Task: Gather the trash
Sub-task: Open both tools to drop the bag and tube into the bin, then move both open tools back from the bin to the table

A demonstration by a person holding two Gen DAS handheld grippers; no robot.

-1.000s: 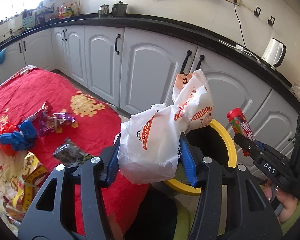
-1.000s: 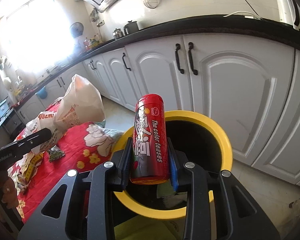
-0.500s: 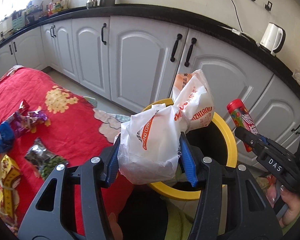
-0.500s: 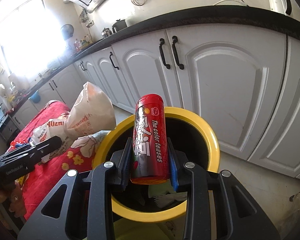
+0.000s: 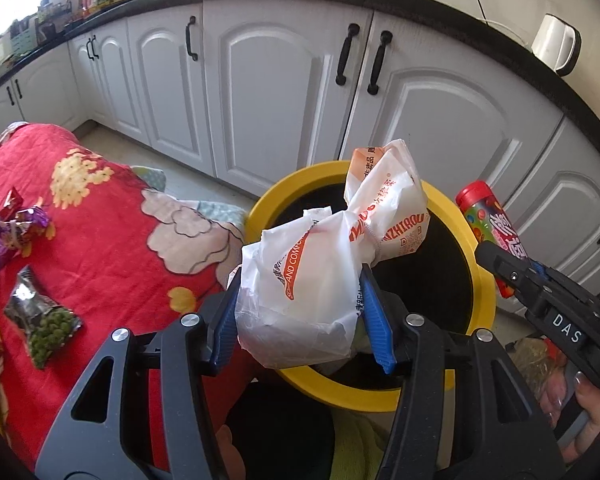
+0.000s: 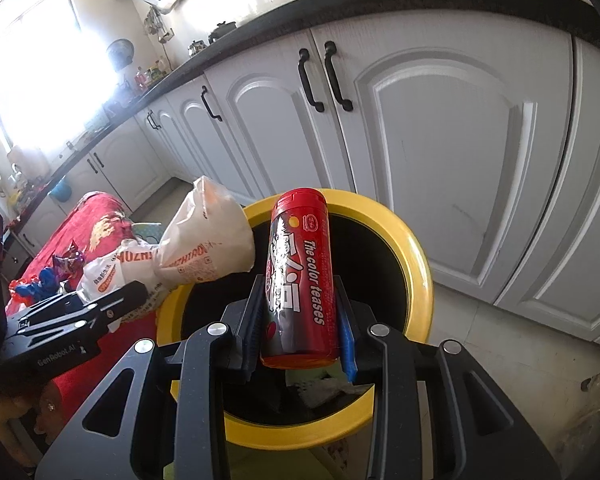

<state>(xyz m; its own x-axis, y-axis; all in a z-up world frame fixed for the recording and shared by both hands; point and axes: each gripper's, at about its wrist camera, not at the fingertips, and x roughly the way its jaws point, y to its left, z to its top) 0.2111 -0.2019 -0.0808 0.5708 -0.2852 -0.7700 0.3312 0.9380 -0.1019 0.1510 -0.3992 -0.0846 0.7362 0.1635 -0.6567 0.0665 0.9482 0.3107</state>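
Both claws, left (image 5: 300, 316) pinching bag (image 5: 300, 280), right (image 6: 300, 320) pinching can (image 6: 300, 280), have moved over the bin (image 5: 484, 292).

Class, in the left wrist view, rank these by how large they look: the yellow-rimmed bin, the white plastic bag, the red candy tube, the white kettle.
1. yellow-rimmed bin
2. white plastic bag, though it is nearest the camera, which enlarges it
3. red candy tube and white kettle: look alike, and the kettle is farther off, so unranked

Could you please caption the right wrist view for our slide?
Right gripper holds a red candy tube over the yellow bin.
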